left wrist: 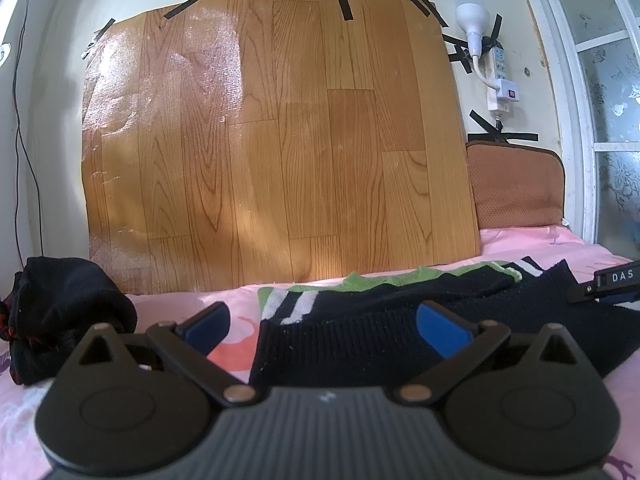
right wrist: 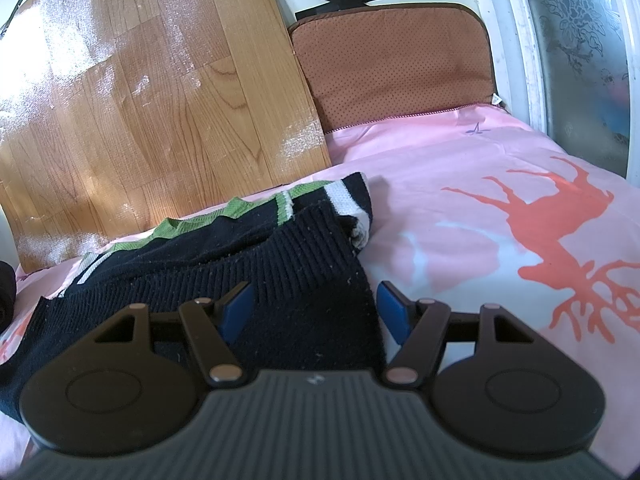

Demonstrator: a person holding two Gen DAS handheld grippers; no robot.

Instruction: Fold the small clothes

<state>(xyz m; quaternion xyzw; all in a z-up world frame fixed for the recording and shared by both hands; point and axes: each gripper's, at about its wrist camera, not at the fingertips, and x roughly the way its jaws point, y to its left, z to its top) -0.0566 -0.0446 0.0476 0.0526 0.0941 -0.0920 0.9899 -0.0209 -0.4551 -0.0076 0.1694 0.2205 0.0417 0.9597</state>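
Black ribbed knit is what we have in front of us: a small sweater with green and white trim lies on the pink bedspread, toward the back edge of the bed near the wood-grain panel. It looks partly doubled over, the ribbed hem lying across the body and a striped cuff poking out on the right, but the fold is loose and uneven, so we judge the task to be in its middle. A dark bundled garment sits at the bed's left side; whether it is finished we cannot tell. Our left tongs stand open over the hem, gripping nothing. Our right tongs are open too, straddling the sweater's right edge without pinching it.
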